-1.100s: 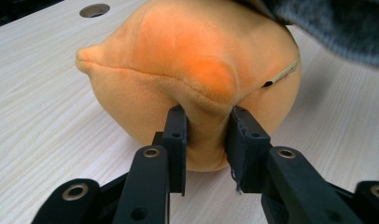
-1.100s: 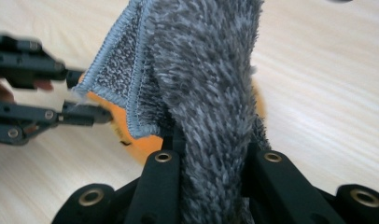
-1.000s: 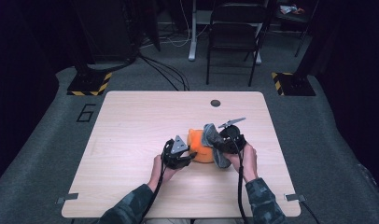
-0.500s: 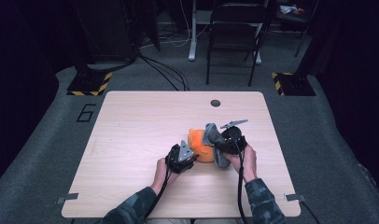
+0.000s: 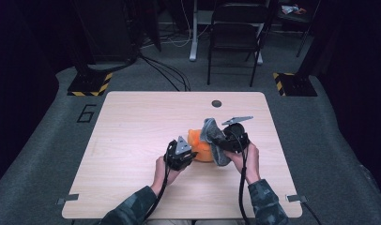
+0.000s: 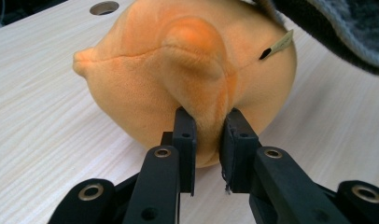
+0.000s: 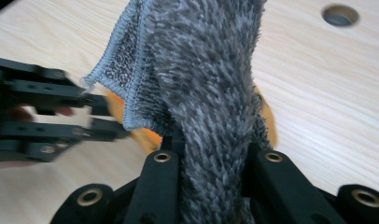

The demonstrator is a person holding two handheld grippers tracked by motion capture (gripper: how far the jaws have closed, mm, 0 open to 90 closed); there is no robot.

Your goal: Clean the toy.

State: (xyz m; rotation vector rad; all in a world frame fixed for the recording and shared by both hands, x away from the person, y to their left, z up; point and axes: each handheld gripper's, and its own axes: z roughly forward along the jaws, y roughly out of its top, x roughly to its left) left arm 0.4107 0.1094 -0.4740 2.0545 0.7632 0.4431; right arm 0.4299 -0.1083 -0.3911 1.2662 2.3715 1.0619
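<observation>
Left gripper view: fingers [image 6: 207, 140] pinch a soft orange plush [image 6: 145, 79]; right fingers [image 7: 211, 154] clamp shaggy grey cloth [image 7: 206, 70].

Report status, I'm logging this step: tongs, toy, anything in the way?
Left tongs just closed, pinching the orange plush toy. Right tongs shut on the grey cloth, held above the toy. Table around them bare.

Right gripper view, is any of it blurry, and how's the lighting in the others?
Right gripper view: the grey cloth is sharp, the left gripper behind it smeared. Left gripper view: evenly lit, the orange plush toy crisp. High view: table bright, surroundings dark.
</observation>
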